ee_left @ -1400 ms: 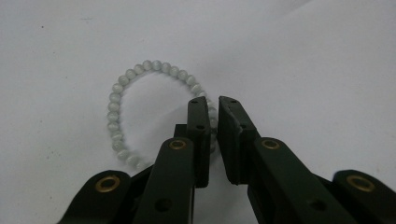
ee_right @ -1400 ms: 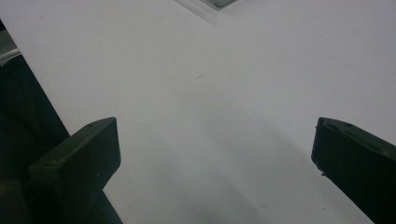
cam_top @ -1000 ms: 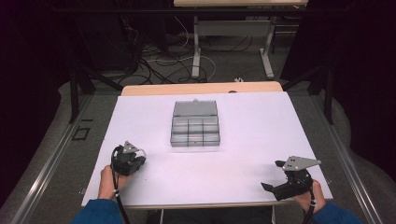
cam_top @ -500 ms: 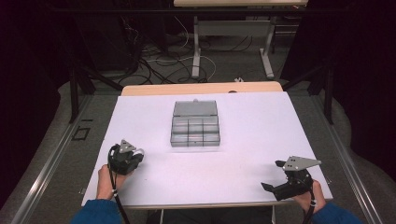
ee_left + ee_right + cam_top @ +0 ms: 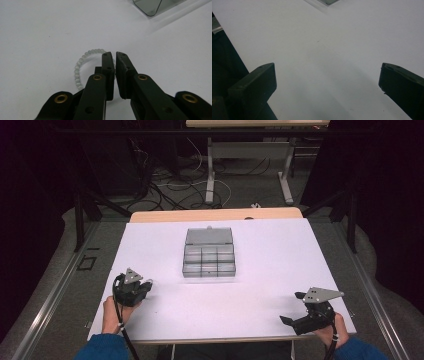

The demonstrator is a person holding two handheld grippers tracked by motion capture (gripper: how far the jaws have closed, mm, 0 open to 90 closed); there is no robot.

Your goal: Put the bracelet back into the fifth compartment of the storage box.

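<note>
We are pinching a pale bead bracelet (image 5: 82,65) with the left gripper (image 5: 115,55); its jaws are closing on the bracelet's far side, almost meeting. The bracelet is lying on the white table (image 5: 270,285), near and left of the clear compartment box (image 5: 209,252), nothing standing between. Our right gripper (image 5: 299,309) is gaping wide, holding nothing, well apart to the box's right.

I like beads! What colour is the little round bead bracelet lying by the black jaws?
Pale milky white-green, the beaded bracelet looks; the left gripper view shows it best.
</note>
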